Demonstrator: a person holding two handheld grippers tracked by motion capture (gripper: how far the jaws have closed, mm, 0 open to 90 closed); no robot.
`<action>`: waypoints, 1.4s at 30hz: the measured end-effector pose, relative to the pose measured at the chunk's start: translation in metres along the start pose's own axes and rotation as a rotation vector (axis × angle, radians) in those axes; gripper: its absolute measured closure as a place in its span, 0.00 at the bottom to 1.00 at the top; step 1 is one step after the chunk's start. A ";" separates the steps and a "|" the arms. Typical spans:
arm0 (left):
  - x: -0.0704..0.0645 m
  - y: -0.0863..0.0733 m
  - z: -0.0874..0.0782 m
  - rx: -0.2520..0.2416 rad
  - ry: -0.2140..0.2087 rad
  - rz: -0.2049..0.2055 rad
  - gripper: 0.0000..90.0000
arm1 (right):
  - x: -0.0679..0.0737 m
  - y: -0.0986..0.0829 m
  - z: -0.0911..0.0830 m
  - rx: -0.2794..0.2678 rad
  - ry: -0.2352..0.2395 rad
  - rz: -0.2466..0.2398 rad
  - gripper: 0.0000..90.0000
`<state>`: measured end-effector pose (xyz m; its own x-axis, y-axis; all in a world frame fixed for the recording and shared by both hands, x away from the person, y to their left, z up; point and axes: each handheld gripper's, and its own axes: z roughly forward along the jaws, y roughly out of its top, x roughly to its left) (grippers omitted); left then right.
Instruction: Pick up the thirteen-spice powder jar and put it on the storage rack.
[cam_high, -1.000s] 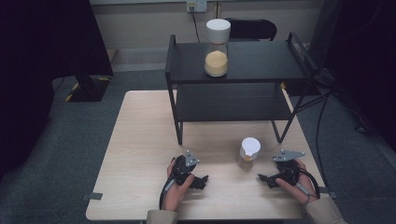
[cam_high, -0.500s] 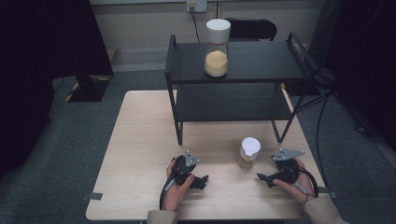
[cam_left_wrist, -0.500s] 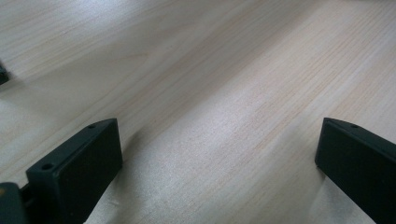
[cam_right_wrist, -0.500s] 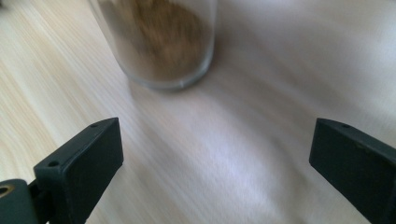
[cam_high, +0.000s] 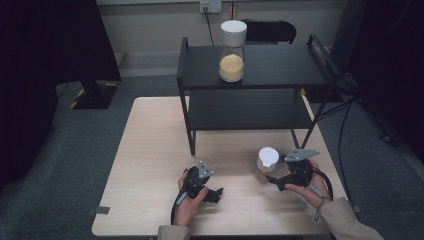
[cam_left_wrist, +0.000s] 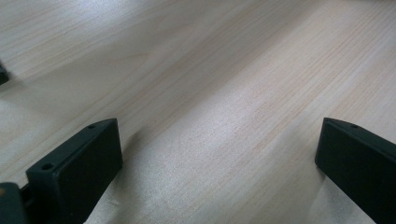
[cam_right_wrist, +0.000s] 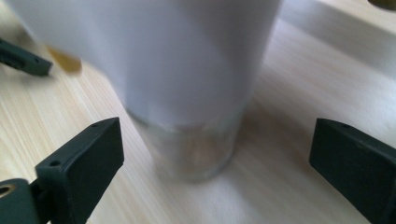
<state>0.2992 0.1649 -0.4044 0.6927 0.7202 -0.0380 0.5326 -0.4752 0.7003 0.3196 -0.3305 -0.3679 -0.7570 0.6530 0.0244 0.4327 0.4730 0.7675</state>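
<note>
A small glass jar with a white lid stands on the wooden table near its front right. My right gripper is open just right of it, jaws pointing at it. In the right gripper view the jar looms close, centred between the two spread jaws and untouched by them. My left gripper rests low over the table at front centre, open, with bare wood between its jaws. A taller white-lidded jar of yellow grains stands on the top of a black shelf.
The black two-level shelf stands on the far half of the table, with its lower level bare. Cables hang at the shelf's right side. A dark chair sits behind it. Grey carpet surrounds the table.
My right gripper has crept slightly left toward the small jar. The left gripper and both jars stay put.
</note>
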 end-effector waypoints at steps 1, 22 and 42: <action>0.000 0.000 0.000 0.000 0.000 0.000 0.00 | 0.000 0.001 0.001 0.000 0.000 0.000 0.03; 0.000 0.000 0.000 0.000 0.000 0.000 0.00 | -0.014 -0.014 0.022 -0.138 0.105 0.002 0.32; 0.000 0.000 0.000 0.000 0.000 0.000 0.00 | -0.008 -0.007 0.014 -0.156 0.094 -0.052 0.33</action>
<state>0.2992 0.1649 -0.4044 0.6926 0.7204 -0.0383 0.5329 -0.4751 0.7003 0.3292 -0.3307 -0.3819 -0.8218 0.5687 0.0358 0.3160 0.4025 0.8591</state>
